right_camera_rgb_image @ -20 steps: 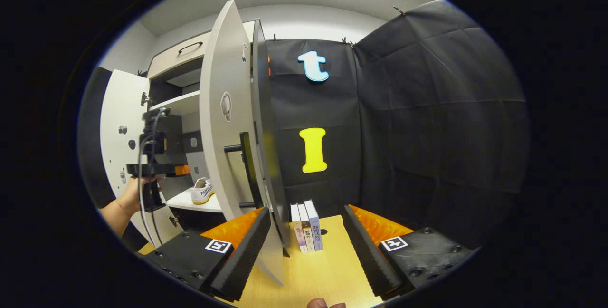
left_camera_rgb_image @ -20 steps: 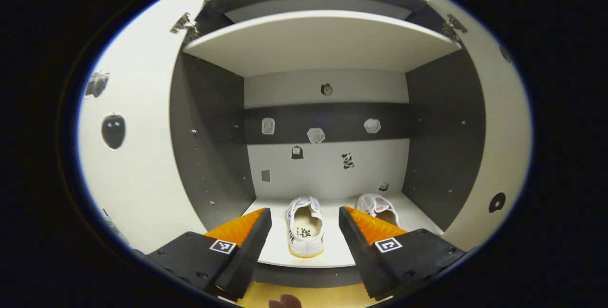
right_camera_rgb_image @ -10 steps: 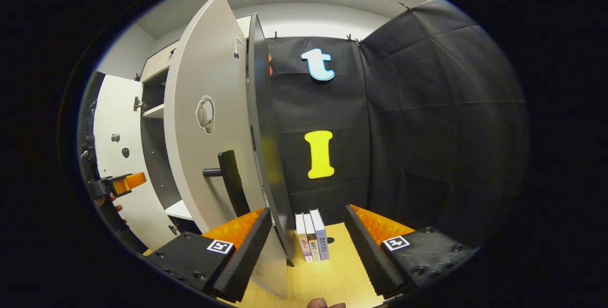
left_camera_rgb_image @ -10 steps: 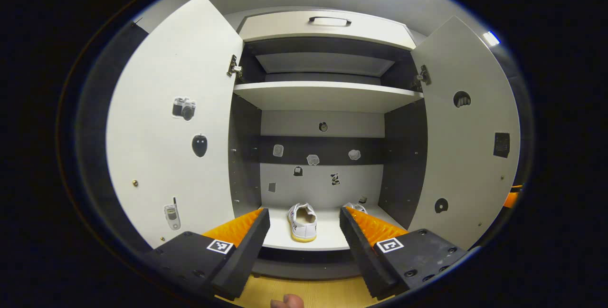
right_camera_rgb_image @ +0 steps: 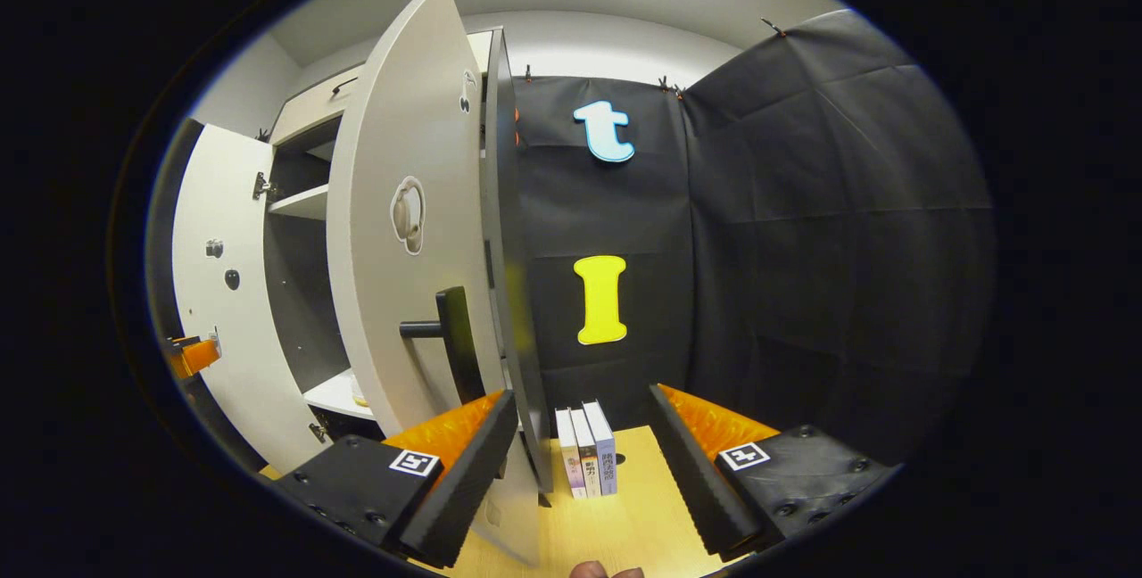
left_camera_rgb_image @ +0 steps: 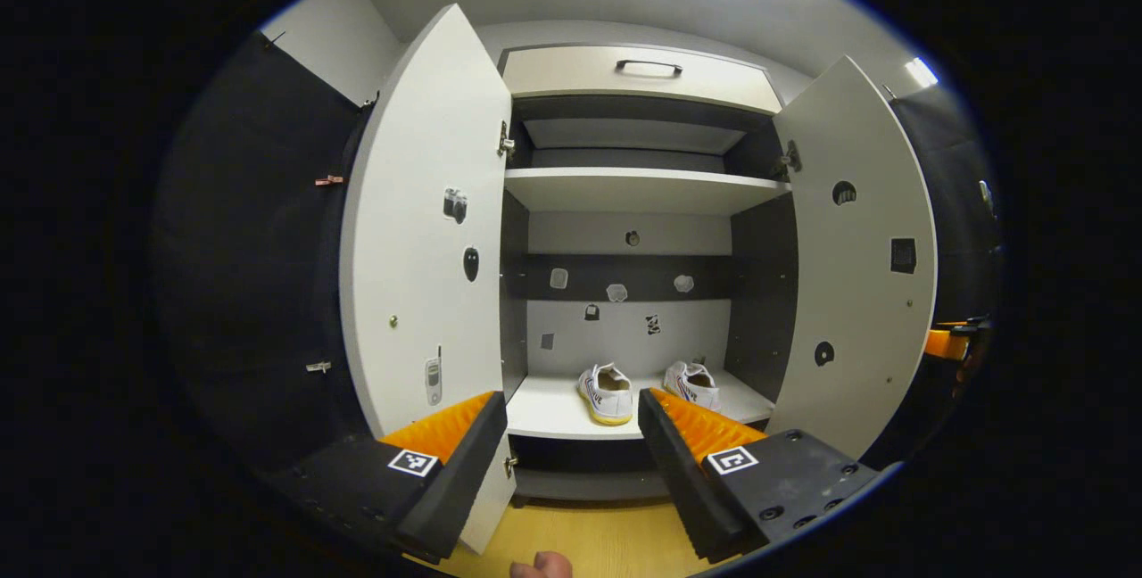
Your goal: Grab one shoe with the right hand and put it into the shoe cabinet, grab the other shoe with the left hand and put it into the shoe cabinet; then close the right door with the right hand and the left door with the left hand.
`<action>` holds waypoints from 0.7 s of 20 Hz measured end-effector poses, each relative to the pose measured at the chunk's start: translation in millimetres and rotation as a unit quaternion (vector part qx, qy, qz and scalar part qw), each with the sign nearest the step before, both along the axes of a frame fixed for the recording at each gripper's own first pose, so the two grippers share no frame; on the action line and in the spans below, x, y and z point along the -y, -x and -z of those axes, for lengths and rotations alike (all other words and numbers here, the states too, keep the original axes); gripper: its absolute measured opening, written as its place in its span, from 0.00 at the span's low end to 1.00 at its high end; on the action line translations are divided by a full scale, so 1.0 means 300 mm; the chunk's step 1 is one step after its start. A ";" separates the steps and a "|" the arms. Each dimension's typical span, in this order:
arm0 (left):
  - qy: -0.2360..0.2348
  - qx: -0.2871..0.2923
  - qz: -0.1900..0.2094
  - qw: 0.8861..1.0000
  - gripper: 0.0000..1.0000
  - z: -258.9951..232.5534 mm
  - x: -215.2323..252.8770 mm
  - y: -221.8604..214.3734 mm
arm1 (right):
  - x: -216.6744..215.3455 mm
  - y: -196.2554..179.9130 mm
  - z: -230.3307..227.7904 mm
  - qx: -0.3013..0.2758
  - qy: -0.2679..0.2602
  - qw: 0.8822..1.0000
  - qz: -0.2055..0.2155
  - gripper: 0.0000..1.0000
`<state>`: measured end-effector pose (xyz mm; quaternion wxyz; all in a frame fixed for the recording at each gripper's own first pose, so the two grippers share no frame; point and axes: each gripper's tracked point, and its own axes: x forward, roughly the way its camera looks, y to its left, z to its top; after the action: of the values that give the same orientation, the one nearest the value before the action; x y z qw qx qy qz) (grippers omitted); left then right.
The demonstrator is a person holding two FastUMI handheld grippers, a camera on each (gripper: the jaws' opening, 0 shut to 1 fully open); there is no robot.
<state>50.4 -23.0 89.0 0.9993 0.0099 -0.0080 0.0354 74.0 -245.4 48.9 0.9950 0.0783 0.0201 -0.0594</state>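
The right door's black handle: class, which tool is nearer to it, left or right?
Right. The right tool sits beside the right door, with the handle just above its left finger. The left tool faces the open cabinet, farther off.

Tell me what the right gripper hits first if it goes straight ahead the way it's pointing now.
Probably the three books standing on the wooden surface, centred between the open right gripper fingers. The open right door, its outer edge by the left finger, may clip that finger first; depth is unclear.
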 end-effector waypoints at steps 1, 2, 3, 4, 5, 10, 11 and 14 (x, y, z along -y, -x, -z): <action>-0.001 -0.002 0.000 1.000 0.93 0.006 -0.019 0.008 | -0.007 0.004 0.000 0.000 -0.001 1.000 0.005 0.98; -0.001 -0.002 0.000 1.000 0.94 0.011 -0.038 0.017 | -0.021 0.009 -0.003 0.000 -0.003 1.000 0.010 0.98; 0.000 -0.003 0.001 1.000 0.93 0.013 -0.055 0.024 | -0.038 0.009 -0.005 0.000 -0.006 1.000 0.013 0.98; 0.001 -0.002 0.003 1.000 0.93 0.014 -0.070 0.029 | -0.055 0.013 0.001 0.001 -0.009 1.000 0.014 0.98; 0.003 -0.002 0.004 1.000 0.93 0.013 -0.088 0.035 | -0.078 0.016 0.002 0.002 -0.011 1.000 0.013 0.98; 0.009 0.004 0.003 1.000 0.93 -0.003 -0.180 0.070 | -0.234 0.015 -0.003 0.009 -0.013 1.000 -0.006 0.98; 0.012 0.004 0.002 1.000 0.94 -0.002 -0.201 0.076 | -0.268 0.011 -0.004 0.010 -0.016 1.000 -0.011 0.98; 0.014 0.005 -0.005 1.000 0.93 -0.001 -0.270 0.096 | -0.380 -0.016 0.000 0.010 -0.030 0.999 -0.035 0.98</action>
<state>21.6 58.0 89.2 0.9991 -0.0044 -0.0124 0.0406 78.9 -131.4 49.0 0.9937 0.1083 0.0152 -0.0231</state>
